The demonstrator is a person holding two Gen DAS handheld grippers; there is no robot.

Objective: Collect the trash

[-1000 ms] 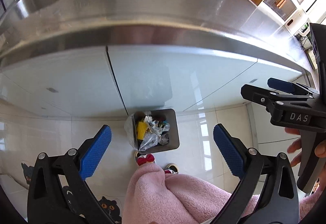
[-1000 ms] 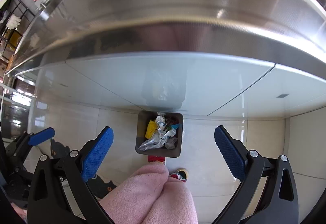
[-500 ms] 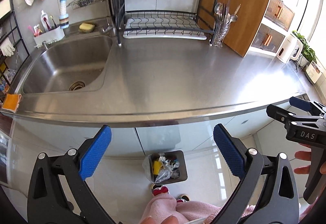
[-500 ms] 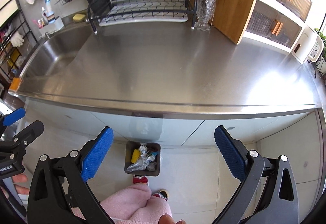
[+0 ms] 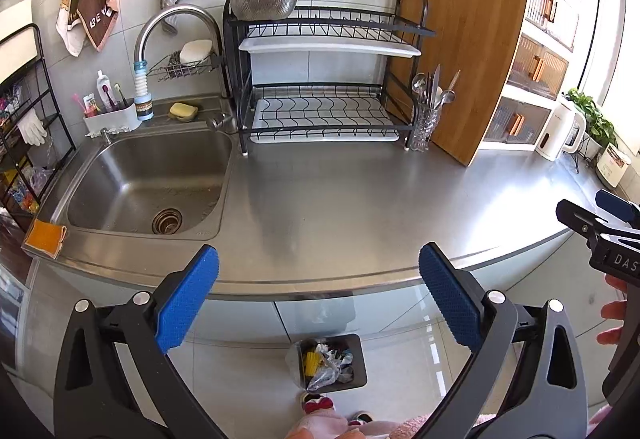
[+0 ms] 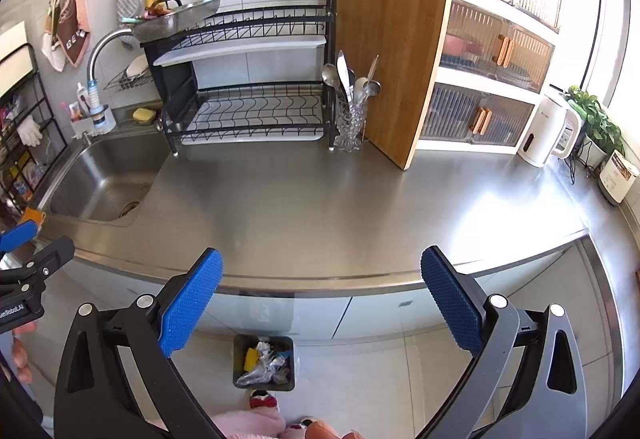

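Below the front lip of the steel tabletop (image 5: 360,207), in your left wrist view, the trash bin (image 5: 327,361) sits on the floor against the cabinet fronts, already stuffed with crumpled wrappers (image 5: 328,363) and something yellow. Your left claw (image 5: 318,301) hangs wide apart and empty, its blue pads framing that lip, so the bin lies forward of and beneath it, almost on its centre line. No loose trash shows anywhere on the tabletop from this side; the surface between the sink (image 5: 144,179) and the bamboo cutting board (image 5: 460,55) is bare steel. At the right edge you can see your right claw (image 5: 600,215) from the side, though whether it is spread or closed cannot be told from that angle.

Down under the same tabletop edge, in your right wrist view, the bin (image 6: 264,363) appears a little left of centre, so it sits slightly toward the sink side of your right claw (image 6: 322,303), which is also spread wide and carrying nothing. Neither hand looks clearly nearer to the bin. I judge the collecting is finished or nearly so: nothing on the tabletop (image 6: 340,199) offers a target, and any remaining piece would have to be out of view.
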